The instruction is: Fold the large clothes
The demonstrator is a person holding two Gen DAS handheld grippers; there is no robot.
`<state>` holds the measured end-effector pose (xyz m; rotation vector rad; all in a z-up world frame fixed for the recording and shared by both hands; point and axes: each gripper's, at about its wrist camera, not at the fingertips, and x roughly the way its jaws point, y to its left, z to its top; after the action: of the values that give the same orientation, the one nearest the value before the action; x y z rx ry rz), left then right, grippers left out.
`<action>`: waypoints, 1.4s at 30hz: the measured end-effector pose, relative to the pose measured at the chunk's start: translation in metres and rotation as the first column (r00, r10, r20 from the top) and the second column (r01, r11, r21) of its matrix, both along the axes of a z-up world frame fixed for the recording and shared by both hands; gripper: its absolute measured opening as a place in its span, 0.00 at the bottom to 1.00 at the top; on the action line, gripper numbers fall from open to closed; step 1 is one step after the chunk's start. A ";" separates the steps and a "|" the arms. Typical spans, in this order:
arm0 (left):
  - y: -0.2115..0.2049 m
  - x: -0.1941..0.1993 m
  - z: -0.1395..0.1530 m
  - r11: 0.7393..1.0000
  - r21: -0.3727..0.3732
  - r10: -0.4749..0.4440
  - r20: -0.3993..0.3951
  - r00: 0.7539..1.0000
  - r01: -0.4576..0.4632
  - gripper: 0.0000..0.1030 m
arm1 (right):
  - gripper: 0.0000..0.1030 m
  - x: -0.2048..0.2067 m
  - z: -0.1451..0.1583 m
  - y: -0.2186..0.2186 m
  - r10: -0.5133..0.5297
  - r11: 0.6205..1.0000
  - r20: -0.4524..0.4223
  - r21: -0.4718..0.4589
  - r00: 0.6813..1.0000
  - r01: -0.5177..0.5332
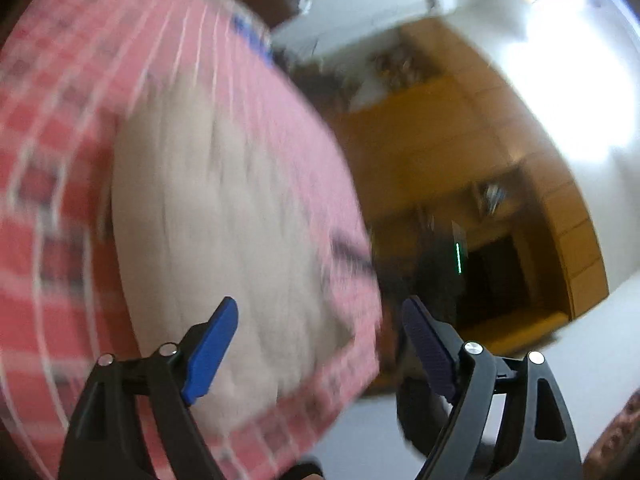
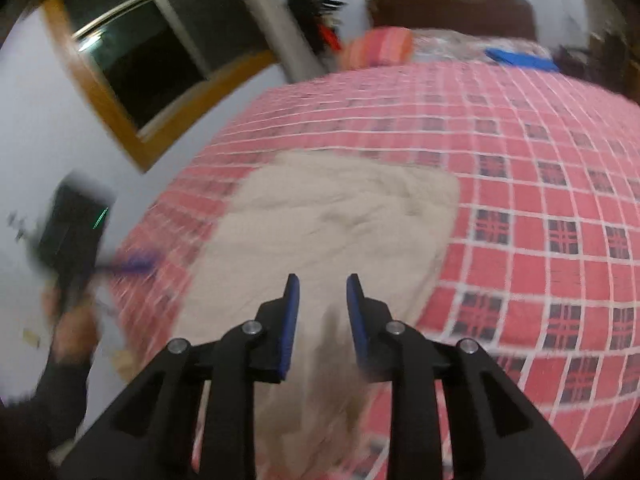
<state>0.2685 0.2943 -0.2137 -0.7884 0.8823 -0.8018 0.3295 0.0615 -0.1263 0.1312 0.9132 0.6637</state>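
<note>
My left tongs are spread wide with nothing between them, off the bed's edge. My right tongs are parted, hanging above the near end of the beige garment, which lies spread on the red checked bedspread.

Both wrist cameras look down from above at the same beige garment on a checked bedspread.

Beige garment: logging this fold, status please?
Left gripper open, empty, off the bed's edge. Right gripper open above beige garment, flat on checked bedspread. Nothing obstructing.
</note>
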 end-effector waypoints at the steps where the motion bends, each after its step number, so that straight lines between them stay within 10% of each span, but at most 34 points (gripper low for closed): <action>1: 0.003 0.013 -0.001 1.000 0.003 0.024 0.000 1.000 -0.024 0.84 | 0.24 -0.008 -0.001 0.000 0.017 1.000 -0.003 -0.013 1.000 -0.017; 8: -0.023 0.078 -0.067 0.999 0.044 0.034 -0.159 0.987 -0.028 0.84 | 0.23 -0.035 -0.046 0.018 -0.002 0.989 -0.027 -0.147 1.000 -0.002; 13: -0.020 0.036 -0.026 0.998 0.040 0.061 -0.070 0.996 -0.058 0.84 | 0.27 -0.059 -0.007 -0.001 -0.064 0.993 0.059 -0.097 0.996 0.069; 15: -0.018 0.005 0.000 0.988 0.126 0.094 -0.004 0.996 -0.093 0.88 | 0.51 -0.076 0.009 -0.012 -0.115 0.987 0.110 -0.103 0.987 0.126; 17: -0.021 -0.039 0.022 0.957 0.241 0.145 0.077 0.986 -0.159 0.96 | 0.94 -0.101 0.020 -0.023 -0.189 0.975 0.154 -0.086 0.970 0.204; 19: -0.026 -0.082 0.036 0.893 0.383 0.185 0.171 0.968 -0.239 0.96 | 0.95 -0.128 0.028 -0.025 -0.241 0.956 0.217 -0.114 0.946 0.269; 24: -0.066 -0.190 0.044 0.563 0.699 0.203 0.401 0.893 -0.442 0.96 | 0.98 -0.194 0.031 -0.011 -0.346 0.841 0.397 -0.269 0.850 0.469; 27: -0.078 -0.240 0.046 0.446 0.738 0.197 0.472 0.859 -0.507 0.97 | 0.98 -0.226 0.027 -0.013 -0.317 0.902 0.348 -0.177 0.883 0.393; 30: -0.071 -0.280 0.060 0.485 0.713 0.261 0.434 0.862 -0.506 0.96 | 0.98 -0.245 0.034 -0.012 -0.320 0.920 0.246 -0.149 0.915 0.362; 34: -0.066 -0.306 0.084 0.423 0.694 0.314 0.491 0.812 -0.583 0.97 | 0.98 -0.269 0.058 0.007 -0.293 0.892 0.309 -0.252 0.905 0.375; 37: -0.058 -0.306 0.093 0.511 0.669 0.374 0.393 0.840 -0.540 0.96 | 0.98 -0.281 0.073 0.014 -0.323 0.870 0.350 -0.257 0.880 0.421; 40: -0.069 -0.312 0.092 0.443 0.704 0.358 0.429 0.829 -0.555 0.96 | 0.98 -0.281 0.083 0.018 -0.340 0.849 0.382 -0.269 0.859 0.456; 42: -0.077 -0.313 0.088 0.460 0.712 0.330 0.417 0.847 -0.530 0.96 | 0.98 -0.281 0.084 0.021 -0.340 0.843 0.387 -0.279 0.857 0.461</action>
<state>-0.0447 0.2173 -0.1255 -0.0526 0.6821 0.0485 0.0485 0.0822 -0.0420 -0.1147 0.6437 0.1005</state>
